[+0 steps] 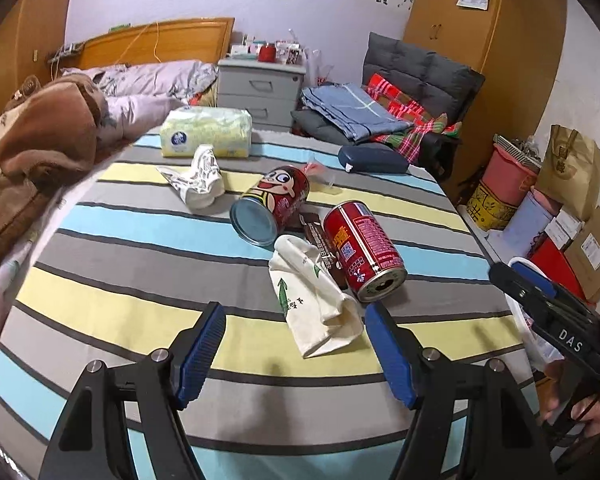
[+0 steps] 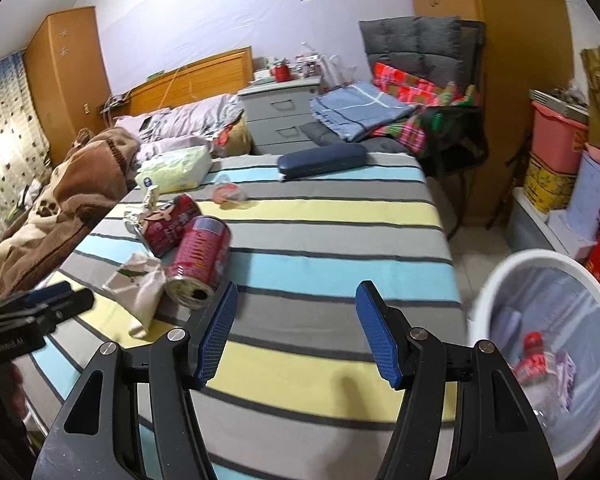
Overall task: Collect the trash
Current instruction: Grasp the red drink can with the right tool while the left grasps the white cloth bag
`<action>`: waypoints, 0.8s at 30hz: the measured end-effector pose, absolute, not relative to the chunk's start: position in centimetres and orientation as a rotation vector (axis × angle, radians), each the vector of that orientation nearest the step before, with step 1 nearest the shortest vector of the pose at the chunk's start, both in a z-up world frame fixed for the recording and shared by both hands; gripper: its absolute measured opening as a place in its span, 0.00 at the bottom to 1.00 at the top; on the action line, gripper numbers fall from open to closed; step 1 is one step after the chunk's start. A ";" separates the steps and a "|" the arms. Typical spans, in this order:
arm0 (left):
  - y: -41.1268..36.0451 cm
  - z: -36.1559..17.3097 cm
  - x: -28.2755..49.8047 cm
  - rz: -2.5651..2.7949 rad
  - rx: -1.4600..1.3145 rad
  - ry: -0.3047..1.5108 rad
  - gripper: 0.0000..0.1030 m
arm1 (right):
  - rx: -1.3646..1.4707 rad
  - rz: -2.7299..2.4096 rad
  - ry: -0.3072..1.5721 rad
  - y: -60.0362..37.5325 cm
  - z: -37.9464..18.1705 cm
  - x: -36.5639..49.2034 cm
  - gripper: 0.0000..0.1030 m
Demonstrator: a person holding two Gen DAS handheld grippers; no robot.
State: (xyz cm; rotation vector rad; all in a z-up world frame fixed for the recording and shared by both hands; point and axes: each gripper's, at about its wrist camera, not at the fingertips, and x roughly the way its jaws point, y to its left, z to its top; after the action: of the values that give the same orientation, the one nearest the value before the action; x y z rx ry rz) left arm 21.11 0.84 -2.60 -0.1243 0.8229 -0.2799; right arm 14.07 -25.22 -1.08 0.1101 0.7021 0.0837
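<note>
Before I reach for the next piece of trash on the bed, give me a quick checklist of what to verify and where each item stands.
1. Left gripper open and empty: ok.
2. Right gripper open and empty: ok.
3. Nearest red can free to grab: not ok, it lies against the cream wrapper and a dark wrapper.
4. White bin within view beside the bed: ok.
5. Room left in the bin: ok, some trash at the bottom only.
6. Cartoon can empty: cannot tell.
</note>
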 end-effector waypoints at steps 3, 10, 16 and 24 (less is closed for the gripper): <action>0.0 -3.3 22.1 -0.319 -0.125 0.840 0.70 | 0.094 0.110 0.708 -24.2 -0.9 15.2 0.61; -0.7 -5.3 24.7 -0.301 -0.119 0.898 0.70 | 0.103 0.163 0.725 -22.5 -0.9 17.7 0.61; -0.3 -6.4 26.1 -0.308 -0.100 0.942 0.70 | 0.105 0.198 0.760 -21.0 -1.4 19.7 0.61; 2.7 -7.3 26.7 -0.241 -0.051 0.975 0.70 | 0.082 0.239 0.803 -19.3 -2.4 20.8 0.61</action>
State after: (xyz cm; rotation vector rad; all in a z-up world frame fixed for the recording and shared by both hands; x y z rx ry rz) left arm 26.68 2.71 -7.33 -0.0510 0.9754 -0.2408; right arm 20.80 -19.26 -2.44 0.0819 0.8029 0.2390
